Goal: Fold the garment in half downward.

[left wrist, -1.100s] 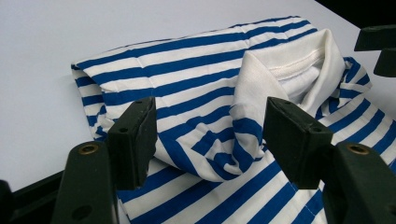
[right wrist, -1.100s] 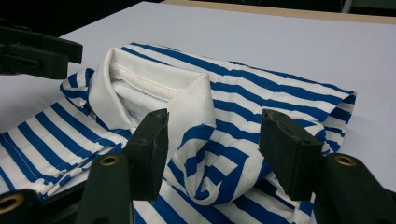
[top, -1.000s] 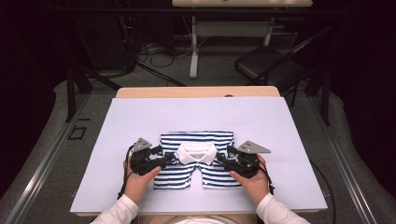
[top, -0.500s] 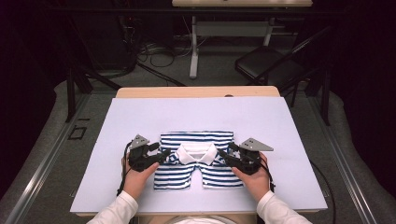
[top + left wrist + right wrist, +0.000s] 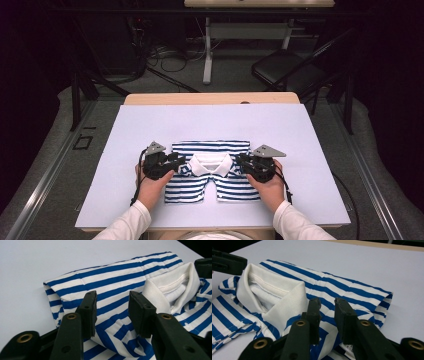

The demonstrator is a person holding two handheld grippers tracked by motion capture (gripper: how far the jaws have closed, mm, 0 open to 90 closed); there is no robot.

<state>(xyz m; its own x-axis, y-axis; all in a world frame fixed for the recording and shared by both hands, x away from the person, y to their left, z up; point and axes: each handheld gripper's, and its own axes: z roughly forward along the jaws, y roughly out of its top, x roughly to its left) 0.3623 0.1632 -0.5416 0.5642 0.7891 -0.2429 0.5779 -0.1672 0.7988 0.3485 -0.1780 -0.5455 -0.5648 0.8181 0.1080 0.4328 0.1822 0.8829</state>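
A folded blue-and-white striped polo shirt (image 5: 210, 186) with a white collar (image 5: 210, 163) lies on the white table cover, collar facing up. My left gripper (image 5: 179, 161) rests on the shirt's left shoulder; in the left gripper view its jaws (image 5: 111, 306) straddle a raised fold of striped cloth (image 5: 112, 322) with a gap still showing. My right gripper (image 5: 241, 162) sits on the right shoulder, its jaws (image 5: 327, 307) closer together, and striped cloth (image 5: 327, 335) bunches between them. Both pairs of jaws have just been closing. Neither pair clearly presses the cloth.
The white cover (image 5: 150, 125) spreads over a wooden table (image 5: 210, 98) with bare room behind and beside the shirt. Beyond the far edge are a dark chair (image 5: 287, 72), a table leg (image 5: 207, 55) and cables on the floor.
Both grippers' jaws have narrowed over the shirt's shoulders. The hands have stayed in about the same place and the shirt has not shifted.
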